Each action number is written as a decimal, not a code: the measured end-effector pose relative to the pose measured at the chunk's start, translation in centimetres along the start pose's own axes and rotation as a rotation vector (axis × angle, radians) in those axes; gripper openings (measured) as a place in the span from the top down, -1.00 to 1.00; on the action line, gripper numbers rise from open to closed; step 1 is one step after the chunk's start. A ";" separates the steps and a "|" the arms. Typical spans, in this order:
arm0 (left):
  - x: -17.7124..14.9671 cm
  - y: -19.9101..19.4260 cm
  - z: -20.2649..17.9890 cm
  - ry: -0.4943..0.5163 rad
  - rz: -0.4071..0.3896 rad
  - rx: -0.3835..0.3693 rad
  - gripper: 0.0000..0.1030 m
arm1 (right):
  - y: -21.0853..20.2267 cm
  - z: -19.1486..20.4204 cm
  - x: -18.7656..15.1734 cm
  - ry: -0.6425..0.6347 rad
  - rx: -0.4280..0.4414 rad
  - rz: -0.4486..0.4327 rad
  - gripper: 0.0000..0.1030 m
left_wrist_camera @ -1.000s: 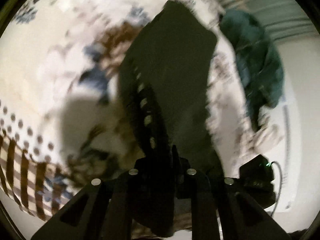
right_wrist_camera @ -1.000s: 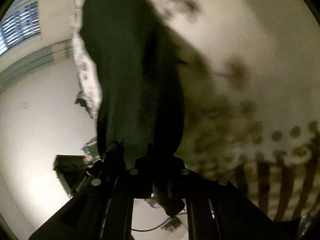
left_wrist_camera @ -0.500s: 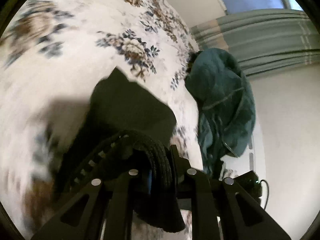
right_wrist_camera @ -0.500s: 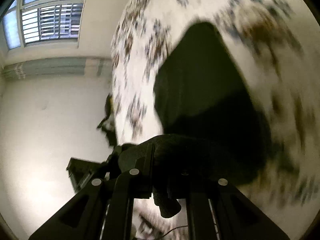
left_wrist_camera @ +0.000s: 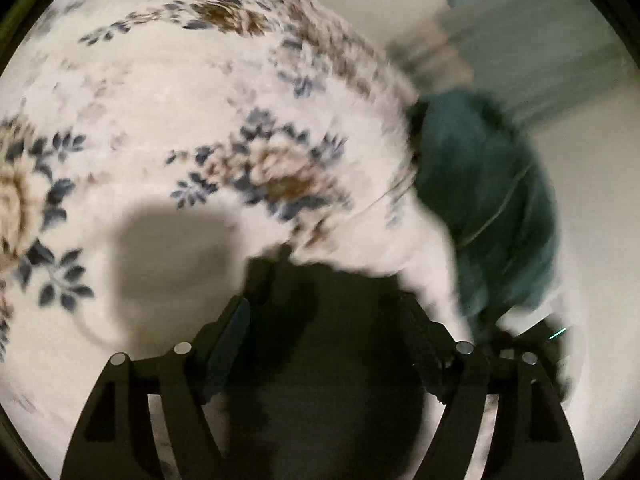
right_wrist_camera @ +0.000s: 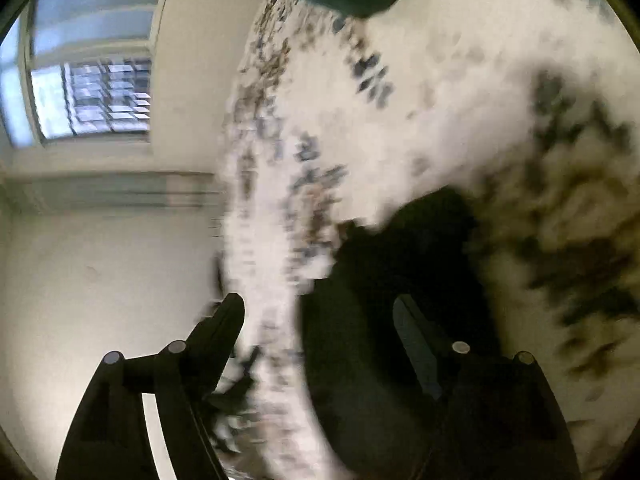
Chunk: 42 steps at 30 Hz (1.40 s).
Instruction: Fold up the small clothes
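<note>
Left wrist: floral bedspread (left_wrist_camera: 168, 92), blurred wall (left_wrist_camera: 592, 184)

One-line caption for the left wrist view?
Left gripper opening over a dark garment on the floral bedspread, teal garment beside.

1. A dark folded cloth garment (left_wrist_camera: 328, 320) lies on the cream floral-print bedspread (left_wrist_camera: 160, 92), near its right edge.
2. A crumpled teal cloth garment (left_wrist_camera: 492, 200) lies at that edge, beyond and right of the dark one.
3. A barred window (right_wrist_camera: 92, 92) sits in the wall left of the bed.

One black garment (left_wrist_camera: 320, 344), one teal garment (left_wrist_camera: 488, 200), one floral bedcover (left_wrist_camera: 180, 92) — two tongs (left_wrist_camera: 332, 320).
</note>
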State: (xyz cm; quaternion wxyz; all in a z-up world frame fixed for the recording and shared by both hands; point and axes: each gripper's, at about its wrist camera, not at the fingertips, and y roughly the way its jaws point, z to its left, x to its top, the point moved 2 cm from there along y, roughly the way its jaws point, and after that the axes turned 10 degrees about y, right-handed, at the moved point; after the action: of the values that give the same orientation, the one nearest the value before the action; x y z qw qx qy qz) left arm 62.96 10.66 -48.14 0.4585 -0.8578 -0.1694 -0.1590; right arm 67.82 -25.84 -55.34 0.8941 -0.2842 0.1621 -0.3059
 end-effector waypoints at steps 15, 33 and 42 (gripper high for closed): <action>1.3 5.7 -1.5 0.116 0.093 0.149 0.86 | 2.7 -0.2 0.0 -0.253 -0.317 -0.018 0.88; -14.5 -2.8 -1.3 0.049 0.163 0.304 -0.32 | -2.7 -13.7 -11.7 0.014 -0.243 0.212 0.05; -16.2 -0.1 -0.8 0.018 0.212 0.307 -0.33 | -4.6 -14.8 -13.6 -0.051 -0.306 0.087 0.90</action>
State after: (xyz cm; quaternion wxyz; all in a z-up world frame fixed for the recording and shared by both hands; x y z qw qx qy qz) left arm 48.39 7.73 -54.56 0.5996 -0.7894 -0.0963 -0.0896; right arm 48.48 -26.22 -62.62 0.8565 -0.4174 0.1962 -0.2315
